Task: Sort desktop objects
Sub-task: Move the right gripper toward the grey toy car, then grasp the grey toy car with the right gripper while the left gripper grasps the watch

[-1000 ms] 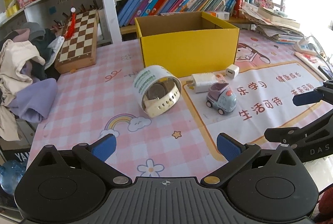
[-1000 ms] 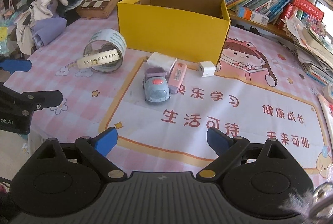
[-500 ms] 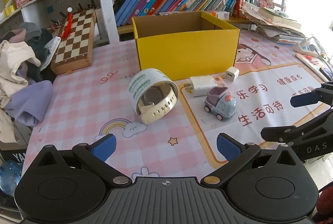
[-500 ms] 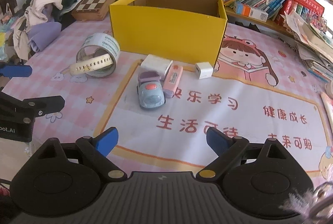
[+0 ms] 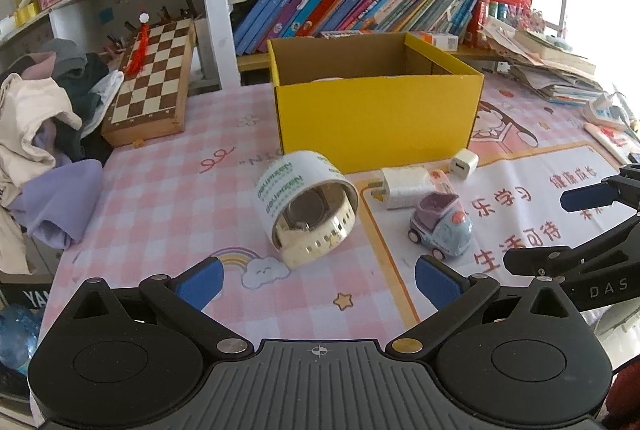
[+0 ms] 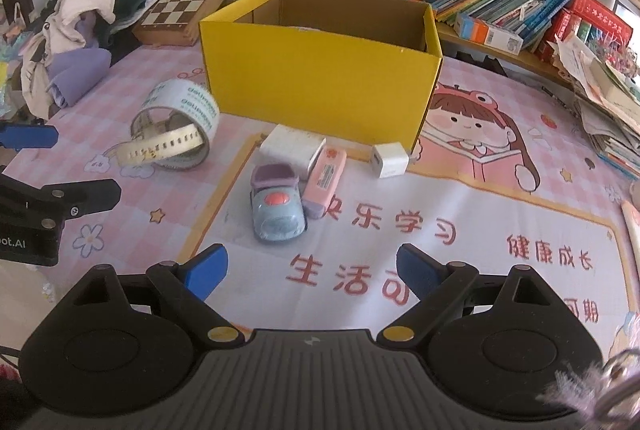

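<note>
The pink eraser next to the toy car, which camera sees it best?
The right wrist view: the whole pink eraser shows, lying against the toy car. In the left wrist view only its end peeks out behind the car.

Bright daylight blows out the upper right corner; focus is sharp, with fisheye bending at the edges.

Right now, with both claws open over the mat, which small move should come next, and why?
Probably ease the right claw forward and down onto the toy car. It lies nearest, almost centred between the open fingers, and nothing is held yet. The yellow box behind it stands open to receive it.
</note>
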Demonstrator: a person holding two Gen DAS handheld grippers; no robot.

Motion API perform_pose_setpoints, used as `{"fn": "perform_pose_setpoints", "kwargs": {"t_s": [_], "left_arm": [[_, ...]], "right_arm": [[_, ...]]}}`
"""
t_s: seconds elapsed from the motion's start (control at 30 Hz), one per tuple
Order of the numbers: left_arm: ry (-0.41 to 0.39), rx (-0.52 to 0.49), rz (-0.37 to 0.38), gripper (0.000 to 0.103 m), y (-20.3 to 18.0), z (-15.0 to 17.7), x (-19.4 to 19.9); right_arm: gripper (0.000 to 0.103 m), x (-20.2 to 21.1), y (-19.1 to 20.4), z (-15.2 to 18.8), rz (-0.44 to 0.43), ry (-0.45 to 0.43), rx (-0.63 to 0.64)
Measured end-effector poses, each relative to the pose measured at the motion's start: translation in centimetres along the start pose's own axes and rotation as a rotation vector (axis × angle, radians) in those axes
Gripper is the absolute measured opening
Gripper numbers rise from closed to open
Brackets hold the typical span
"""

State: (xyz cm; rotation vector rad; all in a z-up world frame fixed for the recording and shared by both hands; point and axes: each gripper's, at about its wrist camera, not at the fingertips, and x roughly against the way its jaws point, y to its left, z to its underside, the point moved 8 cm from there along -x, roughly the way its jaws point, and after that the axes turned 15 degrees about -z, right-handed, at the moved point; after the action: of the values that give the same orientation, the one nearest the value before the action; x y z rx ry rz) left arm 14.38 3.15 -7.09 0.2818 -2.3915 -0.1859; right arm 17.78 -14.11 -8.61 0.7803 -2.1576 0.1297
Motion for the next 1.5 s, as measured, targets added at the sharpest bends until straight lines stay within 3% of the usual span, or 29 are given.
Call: {"fn": "perform_pose_setpoints", "kwargs": {"t_s": [0.13, 0.6, 0.83, 1.13, 1.23, 1.5], "left_arm": [[-0.013, 0.022, -0.005, 0.099, 0.2, -0.8, -0.4], [0.022, 0.056, -0.033, 0.097, 0.2, -2.0, -2.9], [0.05, 0.032, -0.029, 0.083, -0.8, -1.9, -3.8], [0.088, 0.032, -0.052, 0.077, -0.5, -1.2, -3.9], [0.099, 0.038, -0.049, 0.072, -0.5, -1.1, -4.0], [0.106, 0.042, -0.047, 0.071, -1.0, -1.2, -4.5]], "right_arm": [[0.087, -0.2, -0.4, -1.1, -0.015, -0.013, 0.012], [0.086, -2.6, -1.4, -3.3, -0.079, 0.027, 0.056], [0.069, -4.1, -1.3, -3.4, -0.155, 0.078, 0.066], [0.047, -6.4, -0.1, -3.5, -0.235, 0.145, 0.102], [0.045, -7.1, 0.1, -3.4, -0.245, 0.172, 0.115], [0.039, -8.1, -0.4, -2.8, -0.253, 0.221, 0.118]]}}
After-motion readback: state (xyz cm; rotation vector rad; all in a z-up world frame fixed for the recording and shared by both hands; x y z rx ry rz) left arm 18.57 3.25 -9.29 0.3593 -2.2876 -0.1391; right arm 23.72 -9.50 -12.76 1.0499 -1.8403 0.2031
